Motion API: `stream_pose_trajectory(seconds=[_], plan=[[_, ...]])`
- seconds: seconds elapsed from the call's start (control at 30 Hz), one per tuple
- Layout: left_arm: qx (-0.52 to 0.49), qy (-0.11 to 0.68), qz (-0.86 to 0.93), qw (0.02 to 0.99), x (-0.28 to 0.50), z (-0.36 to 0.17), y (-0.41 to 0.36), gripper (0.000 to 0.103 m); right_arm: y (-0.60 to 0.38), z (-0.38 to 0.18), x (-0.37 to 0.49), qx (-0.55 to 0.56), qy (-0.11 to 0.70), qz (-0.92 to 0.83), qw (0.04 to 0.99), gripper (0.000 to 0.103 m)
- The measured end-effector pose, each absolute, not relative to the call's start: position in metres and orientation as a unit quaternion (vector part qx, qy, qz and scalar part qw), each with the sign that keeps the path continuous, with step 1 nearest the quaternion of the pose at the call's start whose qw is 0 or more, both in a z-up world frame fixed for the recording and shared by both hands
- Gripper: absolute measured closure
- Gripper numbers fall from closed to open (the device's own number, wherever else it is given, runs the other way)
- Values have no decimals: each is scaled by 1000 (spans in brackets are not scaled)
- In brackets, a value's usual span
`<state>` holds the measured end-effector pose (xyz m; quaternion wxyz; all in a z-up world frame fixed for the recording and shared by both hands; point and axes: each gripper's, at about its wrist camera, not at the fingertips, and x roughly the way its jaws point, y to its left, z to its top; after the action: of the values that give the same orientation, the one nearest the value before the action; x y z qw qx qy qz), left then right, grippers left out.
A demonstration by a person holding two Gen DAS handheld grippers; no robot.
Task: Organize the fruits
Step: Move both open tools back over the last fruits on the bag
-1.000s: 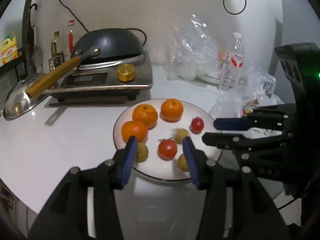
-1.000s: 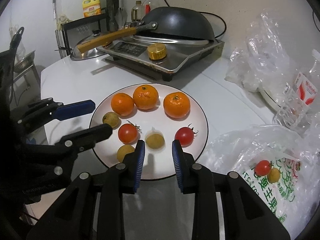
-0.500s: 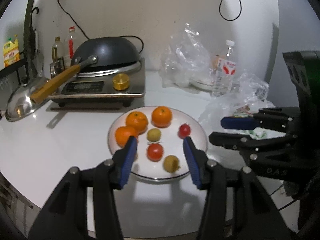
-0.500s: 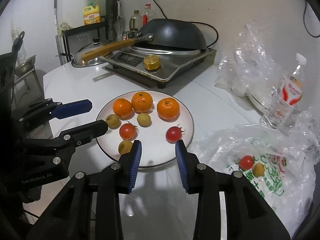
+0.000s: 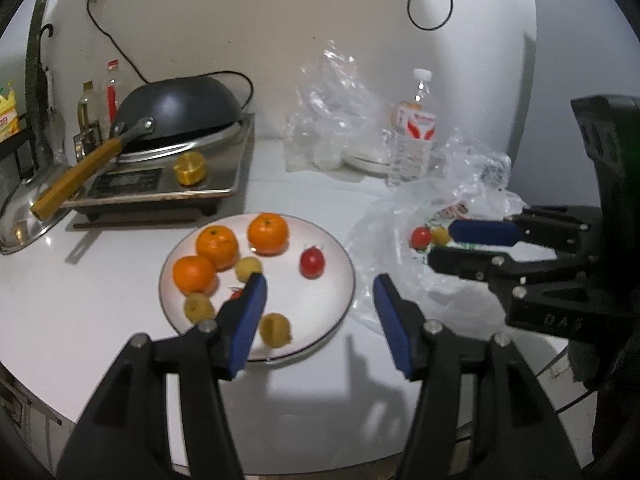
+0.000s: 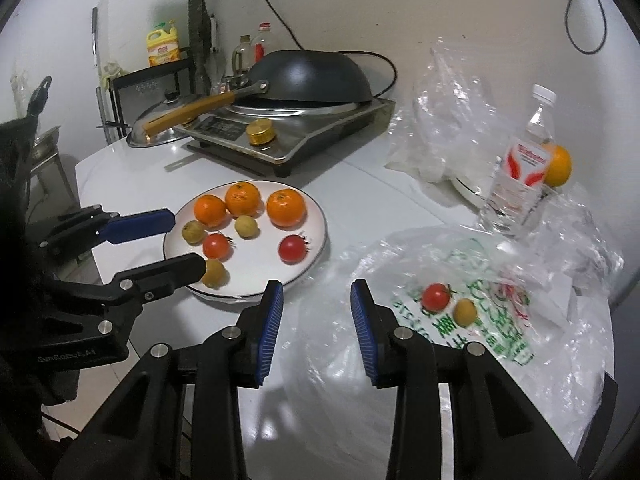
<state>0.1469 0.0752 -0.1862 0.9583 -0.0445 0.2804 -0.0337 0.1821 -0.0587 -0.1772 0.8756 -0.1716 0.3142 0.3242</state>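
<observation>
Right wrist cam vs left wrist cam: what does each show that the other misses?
Right wrist only: an orange behind the water bottle, a yellow detergent jug whole on the rack, and both tomatoes on the plate in full.
Left wrist only: a wall socket above the wok.
Both: plate with three oranges, the bag holding a tomato and a small yellow fruit, and the stove.

We see three orange mandarins (image 6: 242,199), two red tomatoes (image 6: 293,249) and yellowish fruits (image 6: 245,226) on a white, dark-rimmed plate (image 6: 256,286); green print marks the clear bag (image 6: 486,320).
</observation>
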Motion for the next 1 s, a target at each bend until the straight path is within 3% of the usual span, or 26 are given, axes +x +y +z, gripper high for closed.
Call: stream_pose_trajectory(seconds=[1.0], plan=[[-22, 273, -81, 958, 183, -178, 8, 46, -134, -190, 235, -155, 336, 270, 889, 66]])
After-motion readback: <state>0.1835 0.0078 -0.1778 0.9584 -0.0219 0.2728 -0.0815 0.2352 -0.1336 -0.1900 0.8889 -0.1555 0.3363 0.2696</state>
